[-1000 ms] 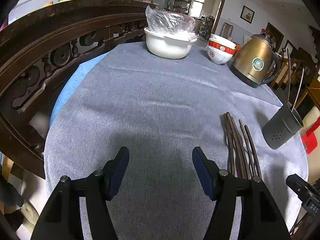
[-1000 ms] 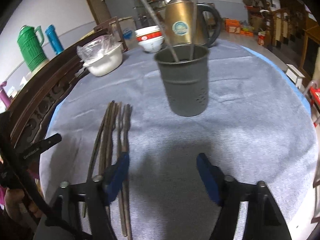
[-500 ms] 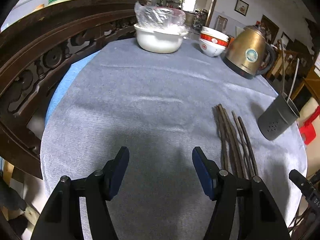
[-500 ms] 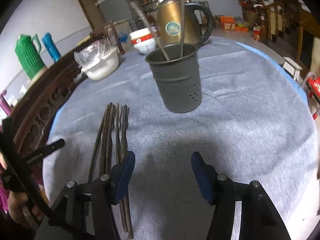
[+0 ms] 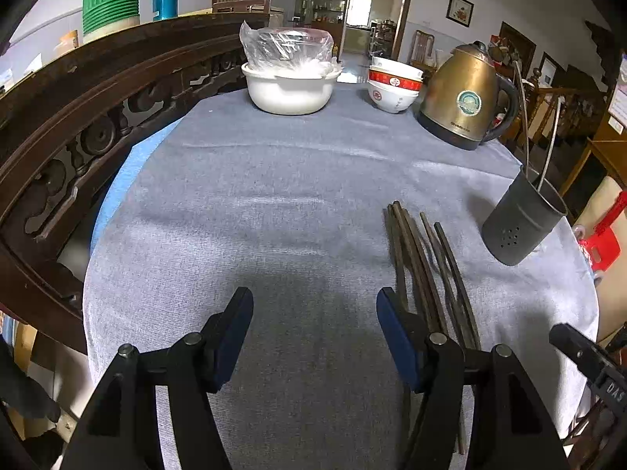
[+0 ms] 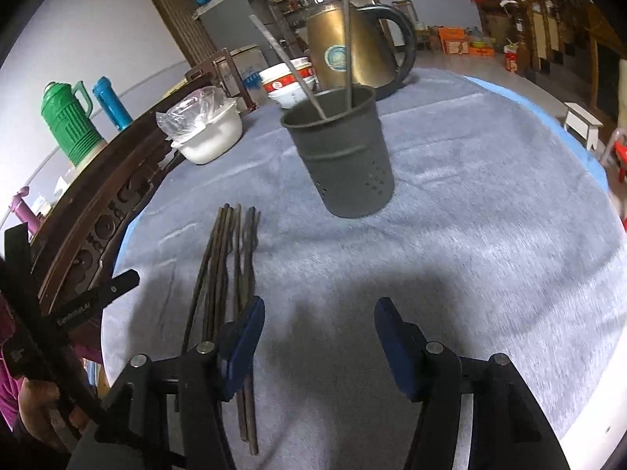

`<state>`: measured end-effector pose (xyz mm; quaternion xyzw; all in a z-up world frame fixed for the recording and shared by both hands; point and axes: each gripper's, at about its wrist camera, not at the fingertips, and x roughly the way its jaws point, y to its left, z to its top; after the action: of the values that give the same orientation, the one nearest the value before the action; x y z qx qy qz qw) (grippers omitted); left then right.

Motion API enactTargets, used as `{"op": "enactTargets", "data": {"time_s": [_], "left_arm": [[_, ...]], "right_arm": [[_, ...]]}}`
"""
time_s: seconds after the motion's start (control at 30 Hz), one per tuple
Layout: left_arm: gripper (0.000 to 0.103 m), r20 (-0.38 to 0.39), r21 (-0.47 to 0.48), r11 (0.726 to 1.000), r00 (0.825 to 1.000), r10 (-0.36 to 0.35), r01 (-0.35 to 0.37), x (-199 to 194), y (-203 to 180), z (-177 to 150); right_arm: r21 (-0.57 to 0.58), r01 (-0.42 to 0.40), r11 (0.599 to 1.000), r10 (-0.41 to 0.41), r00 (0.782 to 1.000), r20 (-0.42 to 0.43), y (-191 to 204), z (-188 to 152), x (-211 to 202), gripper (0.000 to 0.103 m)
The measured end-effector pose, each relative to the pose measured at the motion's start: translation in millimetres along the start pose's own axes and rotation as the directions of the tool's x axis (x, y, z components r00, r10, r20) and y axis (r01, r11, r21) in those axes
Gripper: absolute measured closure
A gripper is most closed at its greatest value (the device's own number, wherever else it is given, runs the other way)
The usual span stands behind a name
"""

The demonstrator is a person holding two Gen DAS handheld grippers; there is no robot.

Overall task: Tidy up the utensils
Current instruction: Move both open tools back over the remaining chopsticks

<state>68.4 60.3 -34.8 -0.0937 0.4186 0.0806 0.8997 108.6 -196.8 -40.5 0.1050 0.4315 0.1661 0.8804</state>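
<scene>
On the grey-clothed surface (image 5: 274, 196), dark chopsticks (image 6: 231, 258) lying in a bundle beside the upright grey holder (image 6: 345, 156), two thin utensils standing inside it, left claw (image 5: 313, 329) and right claw (image 6: 319, 337) both apart, empty, above the cloth.

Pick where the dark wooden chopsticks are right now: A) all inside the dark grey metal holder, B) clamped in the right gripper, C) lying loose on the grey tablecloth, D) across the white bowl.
C: the dark wooden chopsticks lie flat on the grey tablecloth, beside the dark grey metal holder.
</scene>
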Motion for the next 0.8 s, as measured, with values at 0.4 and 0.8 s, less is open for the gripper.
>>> {"op": "enactTargets", "data": {"time_s": [0.4, 0.8], "left_arm": [[0.037, -0.002, -0.068, 0.997, 0.999, -0.047, 0.046, 1, 24, -2], [0.037, -0.025, -0.086, 0.995, 0.998, -0.056, 0.054, 8, 29, -3]], "right_arm": [[-0.054, 0.016, 0.998, -0.018, 0.999, -0.041, 30, -2, 9, 0.041], [-0.048, 0.019, 0.999, -0.024, 0.995, -0.095, 30, 2, 20, 0.041]]}}
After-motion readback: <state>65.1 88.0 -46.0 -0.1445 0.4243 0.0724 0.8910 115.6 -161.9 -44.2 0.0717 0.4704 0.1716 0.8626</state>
